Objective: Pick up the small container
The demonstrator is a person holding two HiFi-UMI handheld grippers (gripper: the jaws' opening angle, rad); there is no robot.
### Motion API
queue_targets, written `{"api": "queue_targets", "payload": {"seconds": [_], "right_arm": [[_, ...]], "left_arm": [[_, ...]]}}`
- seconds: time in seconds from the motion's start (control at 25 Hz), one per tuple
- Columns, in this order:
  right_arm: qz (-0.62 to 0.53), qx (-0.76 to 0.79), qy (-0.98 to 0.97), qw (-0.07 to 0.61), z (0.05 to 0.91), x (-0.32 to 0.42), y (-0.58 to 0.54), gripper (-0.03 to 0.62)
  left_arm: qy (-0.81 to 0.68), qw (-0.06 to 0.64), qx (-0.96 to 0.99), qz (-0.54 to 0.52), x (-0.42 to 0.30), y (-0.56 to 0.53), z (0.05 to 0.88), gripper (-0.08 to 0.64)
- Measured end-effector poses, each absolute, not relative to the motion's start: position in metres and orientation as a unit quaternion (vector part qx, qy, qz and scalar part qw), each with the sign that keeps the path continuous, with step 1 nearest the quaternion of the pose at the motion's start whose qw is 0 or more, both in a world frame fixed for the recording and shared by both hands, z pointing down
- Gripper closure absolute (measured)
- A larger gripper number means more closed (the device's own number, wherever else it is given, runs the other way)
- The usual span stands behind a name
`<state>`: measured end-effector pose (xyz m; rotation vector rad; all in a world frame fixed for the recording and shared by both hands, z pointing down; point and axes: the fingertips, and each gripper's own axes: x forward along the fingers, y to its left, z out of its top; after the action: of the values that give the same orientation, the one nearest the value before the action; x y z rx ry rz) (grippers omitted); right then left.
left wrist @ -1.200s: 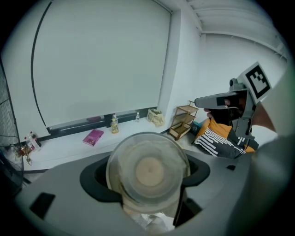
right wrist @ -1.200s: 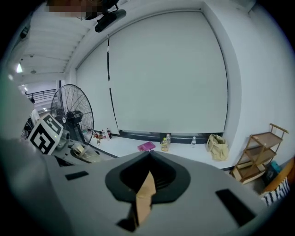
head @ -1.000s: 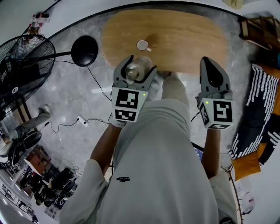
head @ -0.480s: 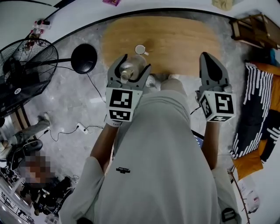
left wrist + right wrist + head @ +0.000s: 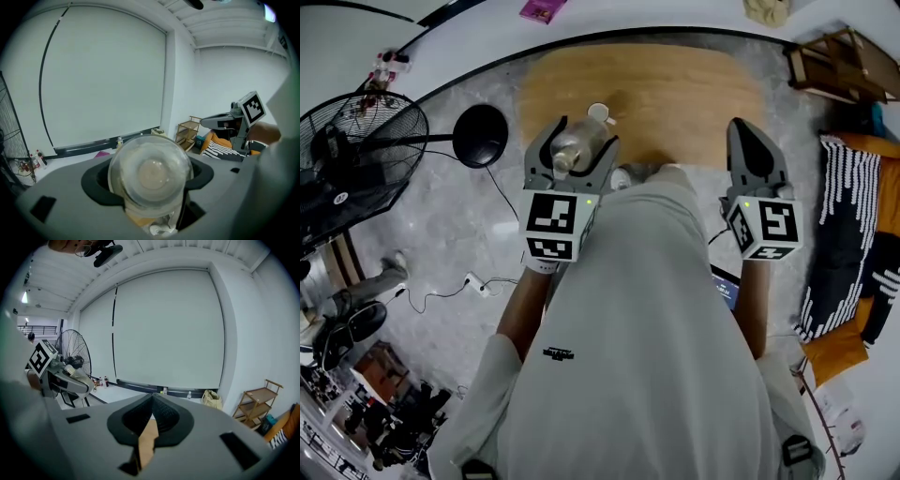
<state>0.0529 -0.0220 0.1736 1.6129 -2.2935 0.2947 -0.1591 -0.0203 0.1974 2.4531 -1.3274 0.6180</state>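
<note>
Clear plastic small container (image 5: 150, 171) clamped in left hand-held gripper (image 5: 581, 141), right hand-held gripper (image 5: 745, 136) jaws pressed together, wooden table (image 5: 675, 94) below

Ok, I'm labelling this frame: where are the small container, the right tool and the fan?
small container (image 5: 577, 145): head view, its clear side wall.
right tool (image 5: 739, 127): head view, midway between its closed tips.
fan (image 5: 366, 159): head view, its wire guard.

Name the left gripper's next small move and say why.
Probably just hold the grip and steady it level. The left gripper has its jaws closed on the small clear container, which lies tipped on its side between them, apparently clear of the wooden table. The right gripper is shut and empty, so nothing else supports it.
</note>
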Motion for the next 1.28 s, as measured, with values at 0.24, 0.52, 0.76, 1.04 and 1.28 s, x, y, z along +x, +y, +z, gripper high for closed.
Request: {"api": "queue_targets", "payload": {"seconds": [0.24, 0.52, 0.76, 1.04, 1.28], "right_arm": [[0.107, 0.573, -0.799, 0.149, 0.17, 0.058, -0.015, 0.592], [0.083, 0.612, -0.779, 0.106, 0.154, 0.065, -0.007, 0.592], [0.09, 0.598, -0.789, 0.108, 0.153, 0.057, 0.006, 0.591], [0.101, 0.589, -0.793, 0.12, 0.16, 0.05, 0.024, 0.592], [0.088, 0.589, -0.794, 0.121, 0.156, 0.052, 0.028, 0.592]], "left_arm": [[-0.462, 0.138, 0.851, 0.208, -0.161, -0.019, 0.19, 0.219], [-0.458, 0.139, 0.854, 0.202, -0.161, -0.015, 0.188, 0.219], [-0.451, 0.14, 0.858, 0.199, -0.157, -0.012, 0.187, 0.219], [-0.446, 0.136, 0.863, 0.194, -0.154, -0.005, 0.183, 0.219], [-0.442, 0.136, 0.865, 0.192, -0.148, 0.002, 0.183, 0.219]]}}
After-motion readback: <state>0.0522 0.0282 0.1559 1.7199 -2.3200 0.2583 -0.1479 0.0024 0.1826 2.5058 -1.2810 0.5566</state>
